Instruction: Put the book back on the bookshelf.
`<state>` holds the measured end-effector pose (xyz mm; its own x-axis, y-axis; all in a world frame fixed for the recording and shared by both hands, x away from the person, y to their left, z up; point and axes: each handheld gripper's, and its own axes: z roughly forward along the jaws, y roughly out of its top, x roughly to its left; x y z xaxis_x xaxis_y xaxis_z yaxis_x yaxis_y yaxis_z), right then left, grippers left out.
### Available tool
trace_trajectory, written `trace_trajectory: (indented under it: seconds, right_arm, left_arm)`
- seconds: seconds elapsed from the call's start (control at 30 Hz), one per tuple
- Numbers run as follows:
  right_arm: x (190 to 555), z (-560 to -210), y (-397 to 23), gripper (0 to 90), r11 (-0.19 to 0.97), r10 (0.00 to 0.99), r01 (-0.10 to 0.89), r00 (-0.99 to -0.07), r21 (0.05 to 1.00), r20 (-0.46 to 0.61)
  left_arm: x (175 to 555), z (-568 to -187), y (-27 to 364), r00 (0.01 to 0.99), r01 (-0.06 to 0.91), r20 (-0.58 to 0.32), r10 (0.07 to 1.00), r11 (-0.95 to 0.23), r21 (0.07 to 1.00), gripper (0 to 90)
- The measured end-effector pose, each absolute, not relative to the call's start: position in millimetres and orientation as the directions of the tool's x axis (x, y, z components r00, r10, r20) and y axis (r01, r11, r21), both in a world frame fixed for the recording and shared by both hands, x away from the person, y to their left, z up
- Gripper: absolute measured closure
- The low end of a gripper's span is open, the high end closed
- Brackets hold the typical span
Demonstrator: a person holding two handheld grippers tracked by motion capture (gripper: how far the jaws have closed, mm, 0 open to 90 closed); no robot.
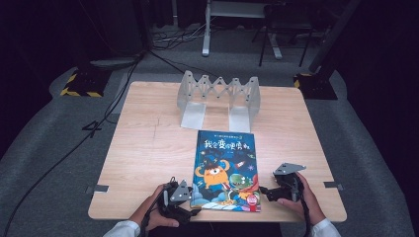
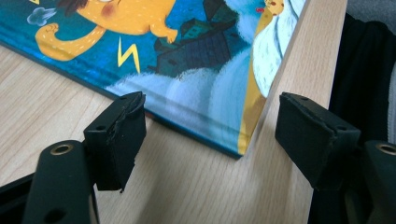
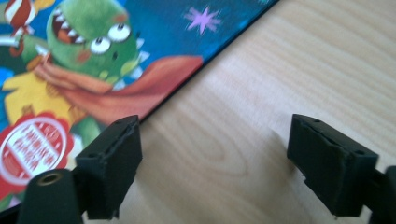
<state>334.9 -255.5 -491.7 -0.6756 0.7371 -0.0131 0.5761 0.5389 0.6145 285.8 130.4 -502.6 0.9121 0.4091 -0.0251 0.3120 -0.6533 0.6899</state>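
- High view, left side: left gripper (image 1: 193, 213) held low at the near edge of the table (image 1: 148, 148), just beside the book's near left corner, gripped by a hand (image 1: 154, 215) with a white cuff.
- Left gripper view: jaws spread wide, nothing between the pads; near corner of the book (image 2: 196, 70) lying in the gap ahead of them, left pad just beside the book's edge, right pad out over the table edge; contact with the book not clear.
- Centre of the high view: picture book (image 1: 226, 170) flat on the table, cover up, blue with an orange monster and a green one, Chinese title in white across the top, near edge close to the table's front edge.
- Behind the book, toward the far edge: grey folding book rack (image 1: 219, 96) standing upright, two flat plates resting on the table, well apart from the book.
- Right side of the high view: right gripper (image 1: 264, 192) just beside the book's right edge near the lower corner, held by a hand (image 1: 296, 195) with a white cuff, grey plate on top.
- Right gripper view: jaws wide open, holding nothing; left pad at the book's (image 3: 93, 56) edge by the green monster and red round seal, right pad over bare wood.
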Motion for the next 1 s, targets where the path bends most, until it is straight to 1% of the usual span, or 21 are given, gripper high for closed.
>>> trace_trajectory:
  seconds: [0.13,0.17,0.2,0.3,0.4,0.5,0.6,0.67,0.73,0.8,0.87,0.9,1.0]
  right_arm:
    - [327.2,-489.2,-255.7,15.6,0.581,0.707,0.573,-0.707,0.578,-0.011]
    - [327.2,-489.2,-255.7,15.6,0.581,0.707,0.573,-0.707,0.578,-0.011]
    - [323.1,-487.4,-255.4,17.0,0.604,0.689,0.567,-0.724,0.561,-0.010]
    - [318.4,-486.0,-254.3,19.1,0.621,0.675,0.561,-0.738,0.548,-0.008]
    - [309.5,-483.4,-253.2,21.6,0.651,0.651,0.553,-0.759,0.520,-0.007]
    - [302.5,-481.7,-251.7,22.2,0.667,0.641,0.553,-0.768,0.499,-0.007]
    - [297.5,-479.4,-247.4,22.7,0.692,0.627,0.554,-0.779,0.462,-0.006]
    - [295.3,-476.2,-242.6,27.4,0.723,0.606,0.547,-0.796,0.421,-0.007]
    - [294.4,-473.9,-237.7,29.6,0.749,0.587,0.539,-0.809,0.385,-0.008]
    - [294.7,-470.5,-235.6,38.8,0.768,0.573,0.534,-0.819,0.354,-0.007]
    - [295.1,-469.3,-235.4,40.0,0.774,0.570,0.536,-0.822,0.338,-0.001]
    - [293.3,-467.7,-232.6,40.8,0.810,0.536,0.511,-0.844,0.287,-0.012]
    - [293.0,-465.8,-229.2,45.7,0.831,0.518,0.499,-0.856,0.247,-0.011]
  left_arm:
    - [291.8,-504.2,150.2,0.885,0.348,-0.020,0.465,-0.633,0.691,20.9]
    - [291.8,-504.2,150.2,0.885,0.348,-0.020,0.465,-0.633,0.691,17.3]
    - [294.3,-504.8,157.0,0.880,0.354,-0.017,0.474,-0.632,0.690,15.6]
    - [296.4,-505.0,159.9,0.867,0.371,-0.017,0.499,-0.620,0.691,15.9]
    - [298.1,-505.0,165.2,0.874,0.362,-0.017,0.486,-0.626,0.691,15.8]
    - [302.5,-505.0,168.5,0.855,0.384,-0.017,0.518,-0.612,0.691,15.8]
    - [305.0,-504.8,162.0,0.841,0.400,-0.014,0.541,-0.605,0.688,15.4]
    - [303.6,-504.7,154.5,0.840,0.401,-0.014,0.543,-0.602,0.690,15.4]
    - [301.1,-505.0,148.4,0.852,0.386,-0.014,0.524,-0.609,0.693,16.2]
    - [299.5,-504.9,145.4,0.854,0.383,-0.013,0.520,-0.612,0.692,16.2]
    - [298.4,-504.8,143.8,0.853,0.385,-0.015,0.521,-0.611,0.692,16.2]
    - [297.5,-504.9,141.6,0.856,0.381,-0.013,0.517,-0.613,0.692,16.2]
    - [293.0,-504.8,132.3,0.867,0.370,-0.015,0.499,-0.621,0.691,16.2]
